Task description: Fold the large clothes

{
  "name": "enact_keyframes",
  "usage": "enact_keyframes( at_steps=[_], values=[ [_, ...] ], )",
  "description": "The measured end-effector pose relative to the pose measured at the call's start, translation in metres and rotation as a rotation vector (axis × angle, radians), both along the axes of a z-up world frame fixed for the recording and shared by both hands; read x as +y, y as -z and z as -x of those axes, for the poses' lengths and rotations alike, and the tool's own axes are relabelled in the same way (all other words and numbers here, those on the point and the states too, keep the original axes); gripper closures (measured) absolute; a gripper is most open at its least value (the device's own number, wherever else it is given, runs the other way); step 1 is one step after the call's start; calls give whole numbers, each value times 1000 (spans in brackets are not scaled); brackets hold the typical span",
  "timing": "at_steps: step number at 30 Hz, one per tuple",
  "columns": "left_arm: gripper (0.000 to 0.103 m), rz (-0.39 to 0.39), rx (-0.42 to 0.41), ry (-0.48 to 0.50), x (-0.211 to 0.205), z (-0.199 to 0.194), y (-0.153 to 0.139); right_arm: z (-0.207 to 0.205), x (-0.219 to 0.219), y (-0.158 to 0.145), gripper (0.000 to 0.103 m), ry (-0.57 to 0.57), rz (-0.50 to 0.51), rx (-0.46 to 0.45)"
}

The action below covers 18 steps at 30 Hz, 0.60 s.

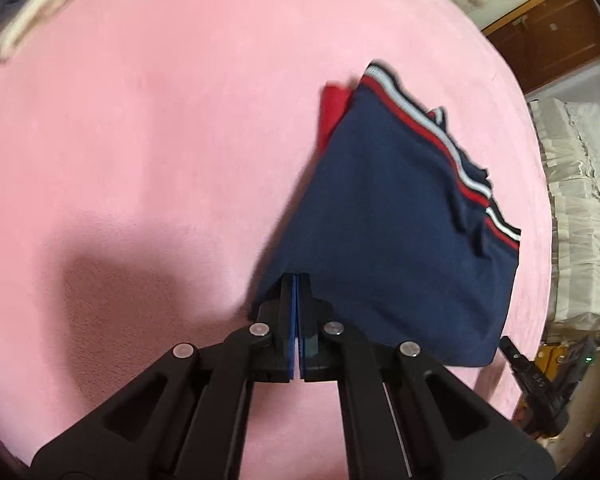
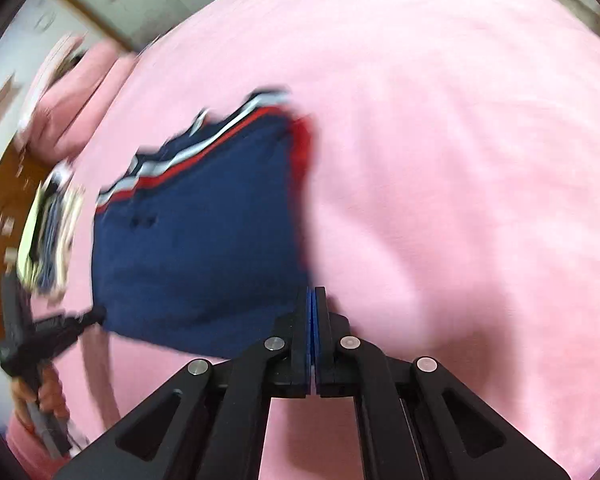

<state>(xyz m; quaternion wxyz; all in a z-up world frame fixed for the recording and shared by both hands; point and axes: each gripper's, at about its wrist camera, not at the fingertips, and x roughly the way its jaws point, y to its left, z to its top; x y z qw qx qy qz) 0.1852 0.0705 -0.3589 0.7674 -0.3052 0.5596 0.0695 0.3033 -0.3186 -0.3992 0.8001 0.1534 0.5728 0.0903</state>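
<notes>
The navy garment (image 1: 384,216) lies folded on the pink bedcover (image 1: 160,140), with a red, white and dark striped band (image 1: 432,136) running along its far edge and a red layer (image 1: 334,112) showing at the far corner. In the left wrist view the left gripper (image 1: 296,280) points steeply down, and its jaws are pressed together with the near left corner of the navy garment at their tips; the fabric spreads ahead and to the right of the fingers. Whether cloth is actually pinched between the pads cannot be told, since the tips meet the edge of the fabric. In the right wrist view, which is blurred, the right gripper (image 2: 313,292) is likewise clenched tight, its tips at the near right corner of the navy garment (image 2: 196,248), which extends ahead and to the left of it. The striped band (image 2: 188,160) lies along the far side, well ahead of the fingers. At the far left of this view the left gripper (image 2: 96,314) reaches the opposite near corner of the garment, carried in a hand (image 2: 40,396) with a pink sleeve (image 2: 20,440). To the right of the right gripper only bare pink bedcover (image 2: 460,160) is visible
</notes>
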Motion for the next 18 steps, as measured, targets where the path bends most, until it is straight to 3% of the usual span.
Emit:
enact_keyframes(
  at_steps=[3,7,12,18],
  values=[
    [102,-35,-110,108,-27,-6,-25,4,7,-22,103,-57,-122,-112],
    [102,72,-141,255,-74,-36,-28,2,57,-18,103,-242,-303,-90],
    [102,102,-133,335,-107,-75,-9,-15,115,11,103,-354,-250,-40],
    [102,120,-156,263,-112,-129,22,-47,96,21,103,-283,-300,-59]
  ],
)
